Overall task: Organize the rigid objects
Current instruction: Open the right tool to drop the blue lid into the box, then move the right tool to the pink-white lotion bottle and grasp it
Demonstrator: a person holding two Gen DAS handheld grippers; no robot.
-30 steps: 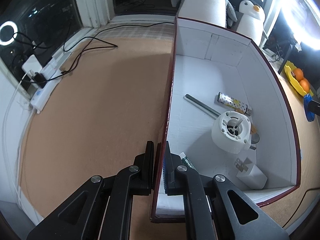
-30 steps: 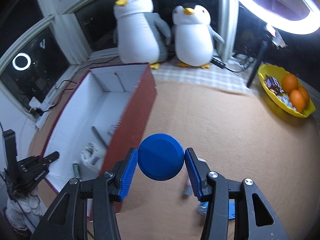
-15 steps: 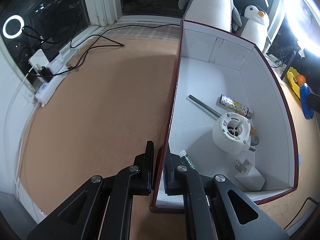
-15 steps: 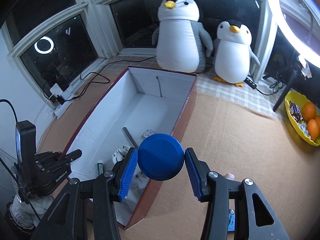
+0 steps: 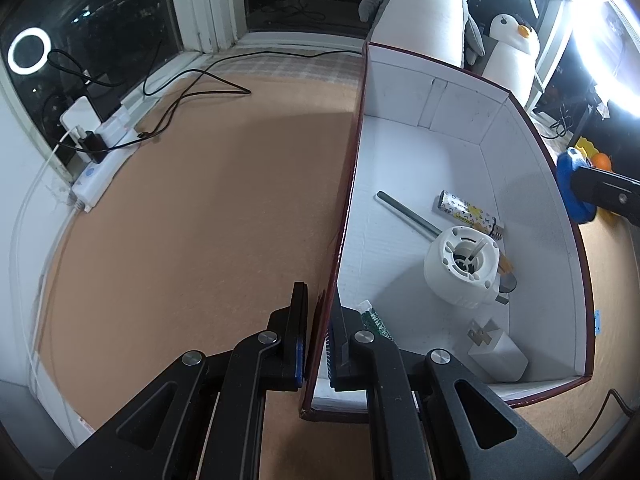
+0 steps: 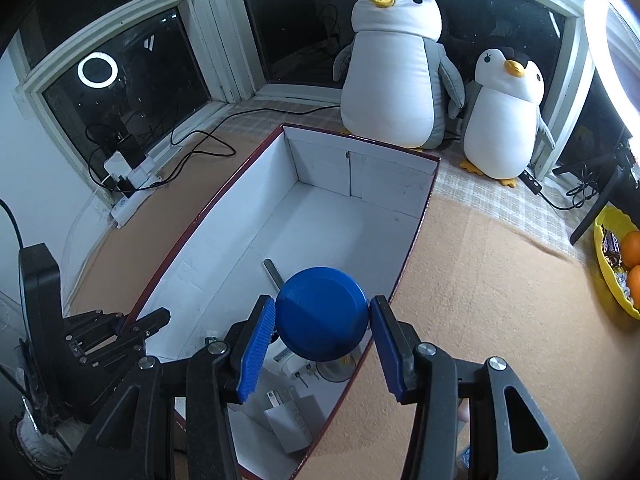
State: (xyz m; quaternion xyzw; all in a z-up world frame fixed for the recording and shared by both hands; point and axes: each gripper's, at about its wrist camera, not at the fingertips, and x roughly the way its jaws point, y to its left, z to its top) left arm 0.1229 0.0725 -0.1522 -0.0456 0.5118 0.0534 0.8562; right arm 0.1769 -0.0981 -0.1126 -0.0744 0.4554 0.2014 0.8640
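A dark-red box with a white inside stands open on the tan table. My left gripper is shut on its left wall near the front corner. In the box lie a white round device, a white plug adapter, a grey flat stick, a patterned lighter and a green tube. My right gripper is shut on a blue round lid, held above the box's right wall near its front end.
Two plush penguins stand behind the box by the window. A power strip with cables lies at the left. A yellow bowl with oranges sits far right. A ring light glares upper right.
My right gripper has carried the blue lid leftward from above the open table to above the box's right wall. The left gripper has kept its hold on the box wall.
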